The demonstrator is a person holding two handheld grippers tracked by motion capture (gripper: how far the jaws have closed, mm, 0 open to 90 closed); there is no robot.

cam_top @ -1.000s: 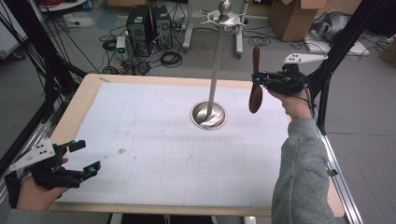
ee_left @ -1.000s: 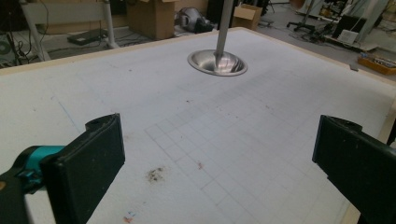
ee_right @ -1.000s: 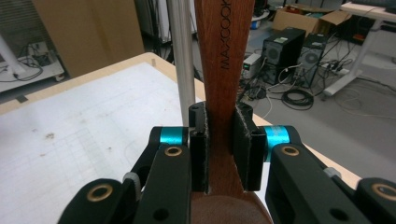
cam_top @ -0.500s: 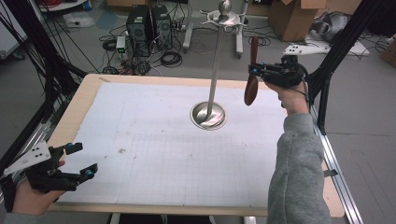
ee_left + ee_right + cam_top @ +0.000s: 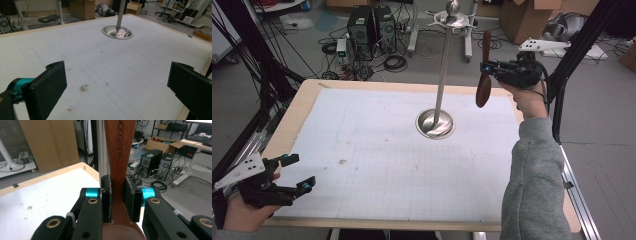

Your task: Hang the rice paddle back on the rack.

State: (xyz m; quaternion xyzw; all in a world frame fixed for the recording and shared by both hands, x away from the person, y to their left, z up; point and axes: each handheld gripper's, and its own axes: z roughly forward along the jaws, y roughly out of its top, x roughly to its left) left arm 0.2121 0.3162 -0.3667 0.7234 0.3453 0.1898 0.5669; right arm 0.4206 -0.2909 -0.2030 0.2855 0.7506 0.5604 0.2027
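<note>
"MAXCOOK" on wooden spoon point(image 5: 120, 167) between right gripper point(image 5: 117, 200) pads

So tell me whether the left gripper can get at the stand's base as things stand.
Probably yes: the left gripper has open, empty jaws, and bare mat lies between it and the base; the right gripper holds the spoon off to the side.

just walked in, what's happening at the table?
A person holds a gripper in each hand. The right gripper is shut on a brown wooden spoon, handle up and bowl hanging down, held in the air near the tall metal stand with hooks at its top. The left gripper rests open at the near left corner of the white gridded table mat.
</note>
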